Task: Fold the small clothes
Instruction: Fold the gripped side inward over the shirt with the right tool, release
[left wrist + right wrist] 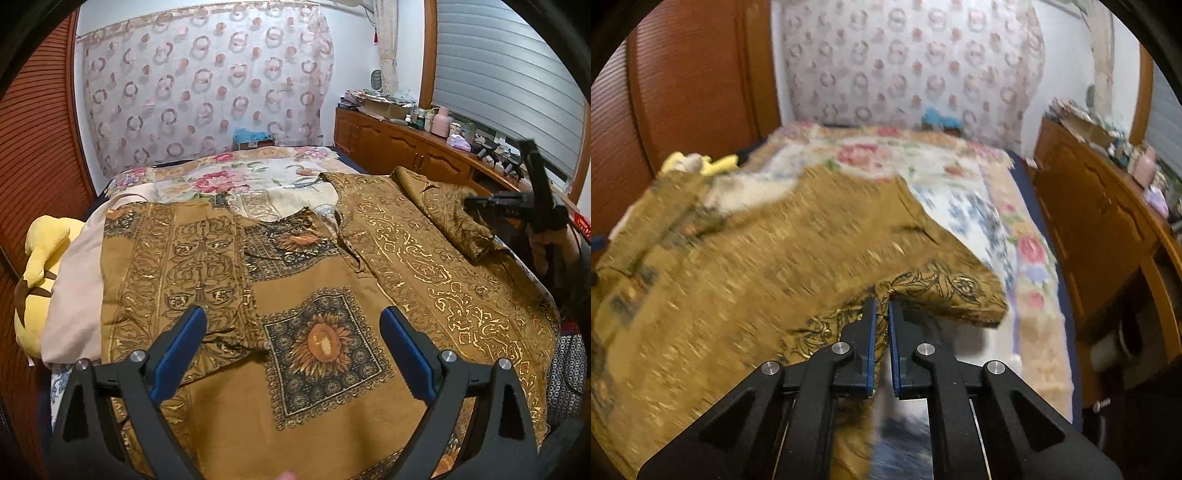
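Note:
A brown and gold patterned garment (325, 295) with sunflower squares lies spread on the bed. My left gripper (293, 325) is open and empty, hovering over its near middle. My right gripper (882, 301) is shut on the garment's right edge (938, 291) and holds that fold lifted above the bed. In the left wrist view the right gripper (469, 202) shows at the far right, with the lifted cloth (443, 206) bunched at it. The right wrist view is motion-blurred.
The bed has a floral cover (240, 177). A yellow plush toy (40, 258) and a beige pillow (77, 280) lie at its left. A wooden sideboard (406, 144) with clutter stands at the right, under window blinds (509, 66). A patterned curtain (207, 81) hangs behind.

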Available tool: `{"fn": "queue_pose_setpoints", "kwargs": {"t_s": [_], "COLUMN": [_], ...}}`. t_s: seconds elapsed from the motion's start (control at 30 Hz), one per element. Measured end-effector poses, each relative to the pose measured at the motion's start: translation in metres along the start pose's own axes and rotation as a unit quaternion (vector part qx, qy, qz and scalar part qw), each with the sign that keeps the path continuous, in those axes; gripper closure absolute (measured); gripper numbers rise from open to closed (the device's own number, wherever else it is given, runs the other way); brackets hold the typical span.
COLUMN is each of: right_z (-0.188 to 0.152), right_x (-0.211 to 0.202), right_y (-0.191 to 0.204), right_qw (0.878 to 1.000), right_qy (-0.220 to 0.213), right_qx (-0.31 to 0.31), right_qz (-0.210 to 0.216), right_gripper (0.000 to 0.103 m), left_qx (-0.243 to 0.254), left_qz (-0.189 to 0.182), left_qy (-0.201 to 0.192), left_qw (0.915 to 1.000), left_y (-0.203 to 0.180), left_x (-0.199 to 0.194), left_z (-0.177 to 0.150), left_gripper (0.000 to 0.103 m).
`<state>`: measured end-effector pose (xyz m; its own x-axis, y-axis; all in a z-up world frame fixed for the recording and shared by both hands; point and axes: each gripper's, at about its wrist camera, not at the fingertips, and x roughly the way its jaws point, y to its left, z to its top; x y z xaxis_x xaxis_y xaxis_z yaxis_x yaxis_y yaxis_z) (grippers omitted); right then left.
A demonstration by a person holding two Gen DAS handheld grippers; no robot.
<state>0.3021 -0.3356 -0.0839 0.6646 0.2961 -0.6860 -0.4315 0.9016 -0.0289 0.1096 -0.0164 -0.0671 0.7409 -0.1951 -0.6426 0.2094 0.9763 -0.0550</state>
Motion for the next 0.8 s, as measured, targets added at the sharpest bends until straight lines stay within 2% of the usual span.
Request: {"fn": "queue_pose_setpoints", "kwargs": {"t_s": [0.2, 0.3, 0.33, 0.37, 0.43, 0.53, 0.67, 0.8], "right_z": [0.023, 0.025, 0.025, 0.023, 0.023, 0.024, 0.021, 0.016], "right_x": [-0.002, 0.003, 0.004, 0.004, 0.005, 0.002, 0.004, 0.026], "right_y": [0.057, 0.077, 0.082, 0.084, 0.083, 0.076, 0.059, 0.04], "right_qw": [0.998, 0.997, 0.996, 0.996, 0.997, 0.997, 0.998, 0.999], "right_qy": [-0.018, -0.018, -0.02, -0.02, -0.017, -0.021, -0.018, 0.012], "right_qx": [-0.049, -0.062, -0.065, -0.064, -0.06, -0.057, -0.047, -0.032], "right_qz": [0.046, 0.048, 0.05, 0.051, 0.053, 0.045, 0.031, 0.008], "right_gripper": [0.099, 0.099, 0.092, 0.081, 0.07, 0.062, 0.058, 0.058], "left_qx": [-0.01, -0.014, -0.016, -0.017, -0.02, -0.026, -0.026, -0.025], "left_qz": [0.006, 0.009, 0.01, 0.01, 0.012, 0.014, 0.018, 0.026], "left_qy": [-0.005, -0.007, -0.007, -0.008, -0.009, -0.011, -0.011, -0.003], "left_qw": [0.9999, 0.9998, 0.9998, 0.9998, 0.9997, 0.9995, 0.9994, 0.9993], "left_y": [0.01, 0.015, 0.017, 0.018, 0.021, 0.026, 0.032, 0.042], "left_x": [-0.005, -0.007, -0.008, -0.008, -0.009, -0.01, -0.007, 0.0], "left_z": [0.0, -0.002, -0.003, -0.003, -0.004, -0.005, -0.002, 0.003], "left_gripper": [0.008, 0.008, 0.008, 0.008, 0.008, 0.008, 0.008, 0.007]}}
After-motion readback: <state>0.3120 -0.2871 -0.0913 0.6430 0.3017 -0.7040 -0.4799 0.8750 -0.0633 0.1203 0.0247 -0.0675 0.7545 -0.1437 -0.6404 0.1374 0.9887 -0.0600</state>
